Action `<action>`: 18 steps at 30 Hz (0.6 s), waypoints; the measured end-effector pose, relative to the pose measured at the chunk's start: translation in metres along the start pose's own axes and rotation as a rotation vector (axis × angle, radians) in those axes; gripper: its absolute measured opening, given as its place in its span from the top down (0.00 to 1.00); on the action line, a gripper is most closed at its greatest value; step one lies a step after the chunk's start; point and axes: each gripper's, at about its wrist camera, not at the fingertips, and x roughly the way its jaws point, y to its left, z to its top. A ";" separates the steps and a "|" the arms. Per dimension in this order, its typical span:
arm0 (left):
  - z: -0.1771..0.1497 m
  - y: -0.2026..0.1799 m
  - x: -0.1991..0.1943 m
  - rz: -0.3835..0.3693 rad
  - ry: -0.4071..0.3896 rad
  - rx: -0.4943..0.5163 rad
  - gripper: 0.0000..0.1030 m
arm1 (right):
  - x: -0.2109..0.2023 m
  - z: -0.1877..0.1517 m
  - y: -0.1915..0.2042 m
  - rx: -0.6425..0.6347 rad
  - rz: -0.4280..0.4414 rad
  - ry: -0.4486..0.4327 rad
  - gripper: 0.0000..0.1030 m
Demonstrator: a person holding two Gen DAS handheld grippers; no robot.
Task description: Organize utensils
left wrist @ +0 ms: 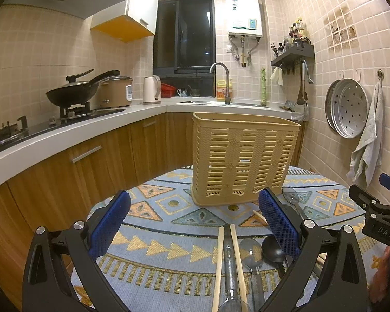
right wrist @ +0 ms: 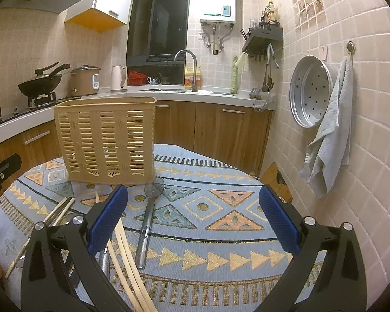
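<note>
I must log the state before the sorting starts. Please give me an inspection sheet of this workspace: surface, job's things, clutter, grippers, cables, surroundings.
Surface: table under a patterned blue cloth, lying flat.
Job's things: beige slotted basket upright at the far side, contents hidden; loose on the cloth are bamboo chopsticks, a clear-bowled spoon, a metal spoon and a black ladle.
Clutter: nothing seen.
Grippers: left gripper open above the chopsticks, holding nothing; right gripper open, holding nothing.
Cables: nothing seen.
Surroundings: kitchen counter with wok, rice cooker, kettle, sink tap; steamer tray and towel on the wall.
</note>
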 end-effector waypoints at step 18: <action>0.001 0.001 0.000 0.001 -0.002 -0.003 0.07 | 0.002 0.000 -0.003 0.003 -0.011 0.010 0.06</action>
